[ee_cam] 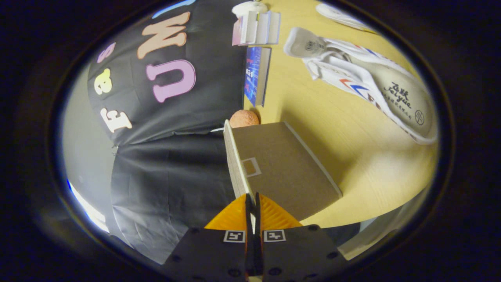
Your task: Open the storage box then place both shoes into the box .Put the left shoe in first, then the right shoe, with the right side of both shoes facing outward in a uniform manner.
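Right now your gripper (253, 203) has its two fingers drawn together on the thin near edge of the storage box's lid (236, 160), one finger on each face of it, so the claw is nearly closed with only that pale edge between the tips. The lid is a flat panel seen almost edge-on, rising away from your fingers toward the booth's black cloth wall (172, 164). Beside it runs the storage box (282, 164) itself, a plain brown cardboard surface with a lighter trim along its far side and a small pale-framed square patch near the lid's hinge line. It rests on the light wooden table (313, 113).

Beyond the box, a small orange ball (243, 118) sits just against its far corner. Farther on, a blue-covered book (257, 76) stands by the wall, and past it a cluster of pale books (256, 28).

Well apart from the box, across the table, you can see a white shoe (364, 82) lying on its side with red and blue stripes, its opening and printed insole turned toward you. Part of a second white shoe (344, 16) shows farther off.
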`<state>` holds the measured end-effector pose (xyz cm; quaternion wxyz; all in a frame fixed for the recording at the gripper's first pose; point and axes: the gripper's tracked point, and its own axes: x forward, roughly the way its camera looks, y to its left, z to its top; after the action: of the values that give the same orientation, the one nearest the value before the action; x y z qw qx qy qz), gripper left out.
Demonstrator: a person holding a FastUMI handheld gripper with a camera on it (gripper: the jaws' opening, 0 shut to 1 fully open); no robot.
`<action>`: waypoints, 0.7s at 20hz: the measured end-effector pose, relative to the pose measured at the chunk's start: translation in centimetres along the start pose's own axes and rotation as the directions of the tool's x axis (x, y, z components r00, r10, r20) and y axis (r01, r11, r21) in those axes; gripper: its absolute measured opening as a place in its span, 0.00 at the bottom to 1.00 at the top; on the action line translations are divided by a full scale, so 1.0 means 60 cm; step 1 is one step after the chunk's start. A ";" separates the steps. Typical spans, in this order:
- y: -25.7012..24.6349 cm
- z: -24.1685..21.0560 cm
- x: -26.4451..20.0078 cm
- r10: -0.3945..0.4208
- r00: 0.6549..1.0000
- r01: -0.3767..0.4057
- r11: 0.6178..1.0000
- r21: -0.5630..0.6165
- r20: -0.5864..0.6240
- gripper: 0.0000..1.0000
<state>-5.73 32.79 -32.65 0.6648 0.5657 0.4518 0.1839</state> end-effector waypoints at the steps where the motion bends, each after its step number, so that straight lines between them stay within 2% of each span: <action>1: 0.008 -0.003 -0.001 -0.009 1.000 0.009 0.999 -0.031 0.002 0.03; 5: 0.065 -0.023 -0.009 -0.011 1.000 0.011 0.988 -0.154 0.003 0.02; 9: 0.145 -0.052 -0.012 0.035 0.999 -0.038 0.968 -0.249 -0.016 0.02; 14: 0.228 -0.097 0.000 0.050 0.997 -0.067 0.913 -0.401 -0.052 0.02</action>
<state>-6.79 40.21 -19.81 0.7518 0.4261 0.4006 0.3044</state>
